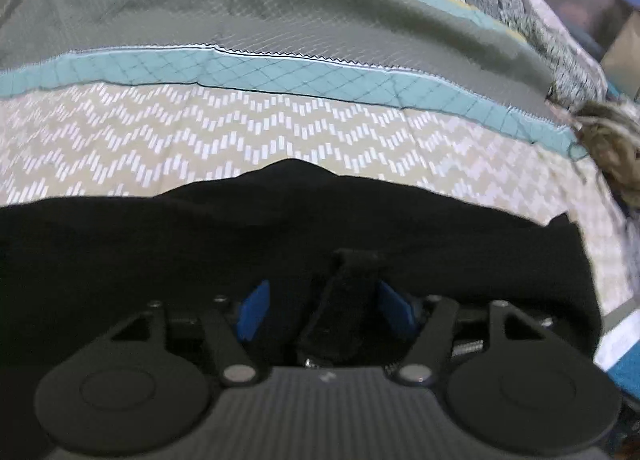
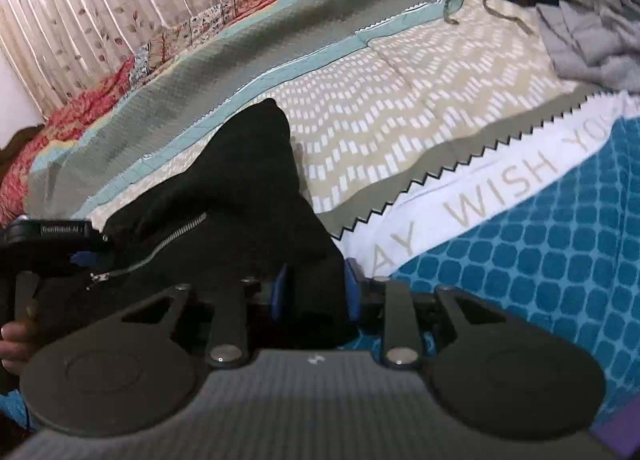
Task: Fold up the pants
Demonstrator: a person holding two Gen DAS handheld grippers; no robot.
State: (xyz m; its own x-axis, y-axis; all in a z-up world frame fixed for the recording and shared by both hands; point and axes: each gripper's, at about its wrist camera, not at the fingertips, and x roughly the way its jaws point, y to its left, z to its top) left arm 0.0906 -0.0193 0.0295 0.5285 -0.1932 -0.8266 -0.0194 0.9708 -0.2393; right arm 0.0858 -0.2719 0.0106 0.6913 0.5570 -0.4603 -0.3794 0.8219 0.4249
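On the bedspread [image 2: 420, 108], black pants [image 2: 240, 188] lie bunched at the near edge, zipper [image 2: 160, 246] showing on my left side. My right gripper [image 2: 316, 292] is pinching a fold of the pants between its blue pads. My left gripper [image 1: 320, 304] sits over the fabric, jaws spread; a black strip rises between the pads, neither pressing it. Grey clothes [image 2: 592, 32] heaped far right, well apart.
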